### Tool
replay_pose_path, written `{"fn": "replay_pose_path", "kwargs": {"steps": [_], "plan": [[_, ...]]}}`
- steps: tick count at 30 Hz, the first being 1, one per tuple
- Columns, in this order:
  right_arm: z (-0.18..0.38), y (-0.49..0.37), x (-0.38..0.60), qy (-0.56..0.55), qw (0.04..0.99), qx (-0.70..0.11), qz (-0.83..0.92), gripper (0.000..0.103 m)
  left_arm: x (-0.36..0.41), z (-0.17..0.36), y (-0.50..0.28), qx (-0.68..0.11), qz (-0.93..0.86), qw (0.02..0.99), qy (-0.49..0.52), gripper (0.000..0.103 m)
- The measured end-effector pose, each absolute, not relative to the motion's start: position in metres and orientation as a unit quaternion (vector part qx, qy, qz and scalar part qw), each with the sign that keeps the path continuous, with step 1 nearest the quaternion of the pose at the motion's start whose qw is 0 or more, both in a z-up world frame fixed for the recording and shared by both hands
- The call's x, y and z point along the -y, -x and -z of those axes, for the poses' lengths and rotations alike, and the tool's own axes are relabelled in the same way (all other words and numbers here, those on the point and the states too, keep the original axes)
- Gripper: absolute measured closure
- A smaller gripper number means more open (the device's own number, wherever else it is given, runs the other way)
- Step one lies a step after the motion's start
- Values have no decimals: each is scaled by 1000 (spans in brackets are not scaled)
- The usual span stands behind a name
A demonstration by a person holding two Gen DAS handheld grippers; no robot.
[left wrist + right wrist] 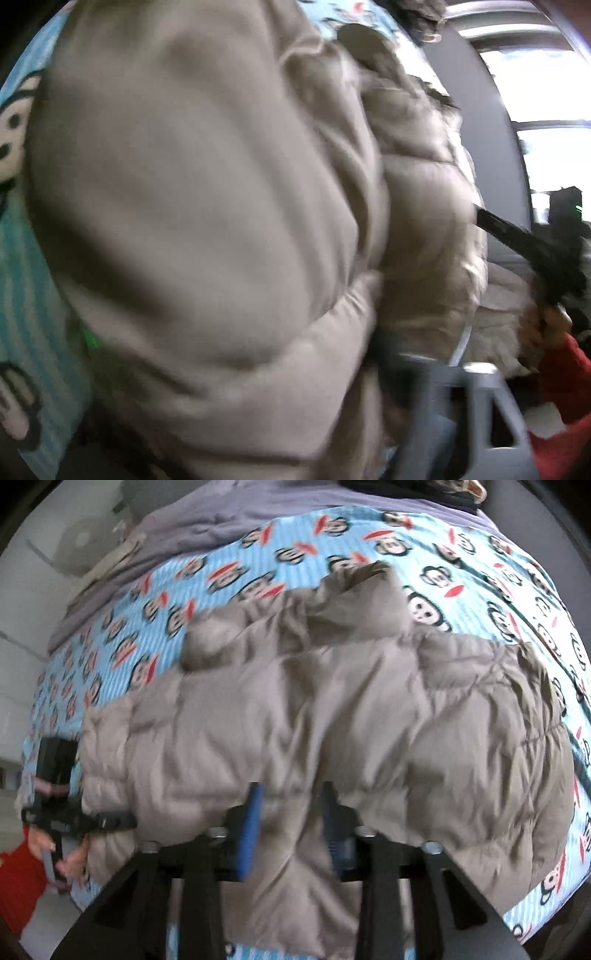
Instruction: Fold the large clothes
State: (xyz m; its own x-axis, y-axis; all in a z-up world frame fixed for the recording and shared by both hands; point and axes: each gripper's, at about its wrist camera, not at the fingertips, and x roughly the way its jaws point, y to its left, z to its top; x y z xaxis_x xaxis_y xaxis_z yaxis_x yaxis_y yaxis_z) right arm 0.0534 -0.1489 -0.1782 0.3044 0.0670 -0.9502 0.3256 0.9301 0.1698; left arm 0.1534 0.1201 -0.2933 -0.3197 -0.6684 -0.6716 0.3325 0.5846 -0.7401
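Observation:
A large beige puffer jacket (369, 709) lies crumpled across a bed with a blue monkey-print cover (229, 590). My right gripper (291, 812) has its blue-padded fingers (251, 830) on either side of a fold at the jacket's near edge, closed on the cloth. My left gripper (122, 821) shows at the left of the right wrist view, its fingers buried in the jacket's left edge. In the left wrist view the jacket (207, 206) fills the frame, blurred and very close, hiding the left fingers. The right gripper (517, 236) shows there at the right, reaching into the jacket.
A purple-grey blanket (258, 513) lies along the far side of the bed. A bright window (546, 110) stands beyond the jacket in the left wrist view. The person's red sleeve (18, 878) is at the lower left.

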Motion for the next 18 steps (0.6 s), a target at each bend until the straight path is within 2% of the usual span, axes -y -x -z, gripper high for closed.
{"fn": "replay_pose_path", "kwargs": {"steps": [1, 2, 4, 10, 14, 18], "plan": [[182, -58, 152, -173, 791, -581, 85, 84, -121, 294, -154, -686, 440, 563, 139, 69], [189, -65, 158, -179, 790, -579, 89, 85, -120, 292, -154, -684, 440, 563, 144, 74], [201, -75, 163, -186, 789, -578, 92, 90, -118, 279, -152, -679, 442, 568, 143, 79], [234, -90, 161, -195, 774, -597, 80, 90, -103, 201, -135, -642, 492, 555, 197, 79], [249, -85, 179, -264, 761, -590, 62, 91, -58, 145, -113, -621, 508, 569, 182, 79], [260, -77, 201, -339, 744, -575, 33, 95, -1, 111, -94, -626, 485, 592, 155, 79]]}}
